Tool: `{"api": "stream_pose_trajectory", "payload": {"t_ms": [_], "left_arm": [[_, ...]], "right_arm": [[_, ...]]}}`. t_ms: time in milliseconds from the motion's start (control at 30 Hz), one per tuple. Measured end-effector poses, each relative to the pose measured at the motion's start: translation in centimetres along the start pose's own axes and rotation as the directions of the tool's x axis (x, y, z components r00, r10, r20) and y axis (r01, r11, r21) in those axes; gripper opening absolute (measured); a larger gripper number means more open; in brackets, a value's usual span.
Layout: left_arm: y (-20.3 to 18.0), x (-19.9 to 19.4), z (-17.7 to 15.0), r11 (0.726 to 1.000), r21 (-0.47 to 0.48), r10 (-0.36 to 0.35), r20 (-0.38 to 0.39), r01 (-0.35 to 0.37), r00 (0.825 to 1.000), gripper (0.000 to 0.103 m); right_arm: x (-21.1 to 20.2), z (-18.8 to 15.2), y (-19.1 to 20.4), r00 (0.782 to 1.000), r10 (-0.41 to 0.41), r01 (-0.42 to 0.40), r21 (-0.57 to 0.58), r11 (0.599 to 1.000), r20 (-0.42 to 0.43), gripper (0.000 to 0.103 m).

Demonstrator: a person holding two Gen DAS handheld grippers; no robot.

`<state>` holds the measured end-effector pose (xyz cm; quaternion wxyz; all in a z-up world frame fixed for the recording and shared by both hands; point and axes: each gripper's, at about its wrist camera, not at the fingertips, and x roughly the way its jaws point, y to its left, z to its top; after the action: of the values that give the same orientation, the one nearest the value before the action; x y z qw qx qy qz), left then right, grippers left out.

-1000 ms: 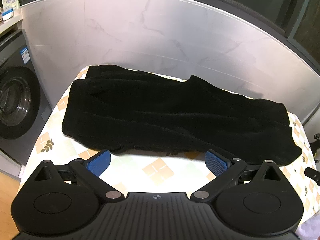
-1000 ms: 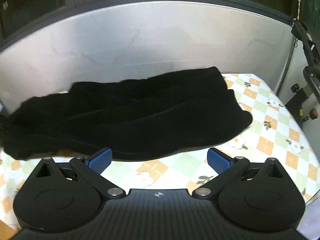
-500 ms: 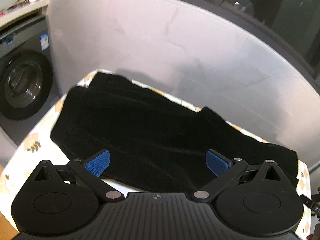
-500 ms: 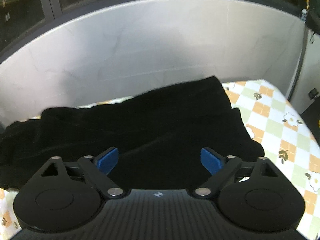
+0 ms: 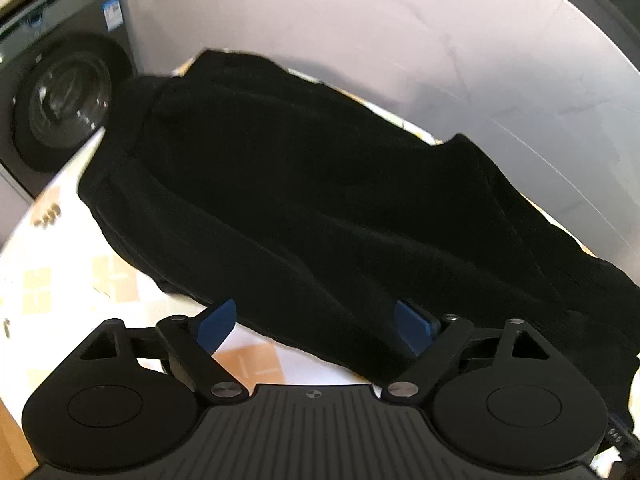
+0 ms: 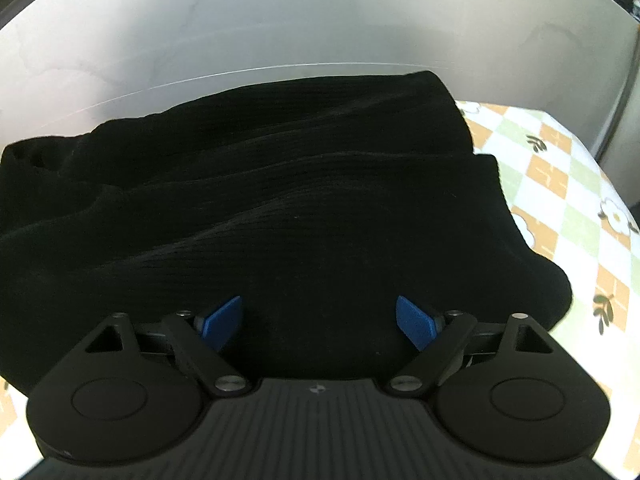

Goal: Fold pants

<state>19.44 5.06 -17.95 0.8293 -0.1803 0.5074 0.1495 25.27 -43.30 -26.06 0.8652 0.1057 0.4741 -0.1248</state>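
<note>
Both tongs, left [image 5: 314, 326] and right [image 6: 318, 322], have been lowered over the pants [image 5: 320, 208]' near edge, empty jaws closing; a first grasp seems imminent.

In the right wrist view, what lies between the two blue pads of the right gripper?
Only the black pants: their near edge fills the gap between the right gripper pads, which are closing but not yet pressing the cloth.

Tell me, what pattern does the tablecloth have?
The tablecloth has orange, green and white checks with flowers and leaves, clearest in the right wrist view.
</note>
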Motion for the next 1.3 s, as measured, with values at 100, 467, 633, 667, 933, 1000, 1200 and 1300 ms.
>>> {"api": "stream_pose_trajectory", "payload": {"t_ms": [100,467,633,667,933,1000,1200,1300], "left_arm": [[0.1,1.0,-0.2,0.999,-0.03,-0.031,-0.033,0.03,0.999,0.077],[4.0,2.3,-0.2,0.988,-0.136,-0.082,-0.09,0.07,0.993,0.055],[6.0,2.1,-0.5,0.973,-0.202,-0.13,-0.102,0.108,0.986,0.055],[6.3,2.3,-0.6,0.971,-0.211,-0.138,-0.104,0.114,0.985,0.055],[6.9,3.9,-1.1,0.951,-0.262,-0.21,-0.148,0.166,0.966,0.059],[6.8,4.3,-1.1,0.955,-0.249,-0.204,-0.149,0.163,0.968,0.062],[5.3,5.0,-1.1,0.968,-0.213,-0.161,-0.134,0.131,0.978,0.062],[4.6,4.9,-1.0,0.979,-0.162,-0.149,-0.127,0.128,0.981,0.02]], "right_arm": [[0.2,-0.5,0.5,1.0,-0.009,0.009,-0.021,1.0,0.015,0.087],[1.6,-1.2,0.6,1.0,0.019,-0.019,-0.035,0.999,0.016,0.103],[1.9,-0.7,1.3,1.0,-0.015,0.015,-0.042,0.999,-0.016,0.103],[1.9,-0.6,1.4,1.0,-0.019,0.019,-0.033,0.999,-0.018,0.103],[0.2,-0.5,0.6,0.997,-0.035,0.04,0.07,0.997,-0.066,0.088],[-1.4,-1.5,-0.3,0.999,-0.002,0.007,0.123,0.992,-0.044,0.087],[-4.8,-4.6,-2.4,0.999,0.042,-0.047,0.207,0.977,0.029,0.087],[-4.8,-5.1,-3.1,1.0,0.025,-0.029,0.231,0.973,0.019,0.087]]}}
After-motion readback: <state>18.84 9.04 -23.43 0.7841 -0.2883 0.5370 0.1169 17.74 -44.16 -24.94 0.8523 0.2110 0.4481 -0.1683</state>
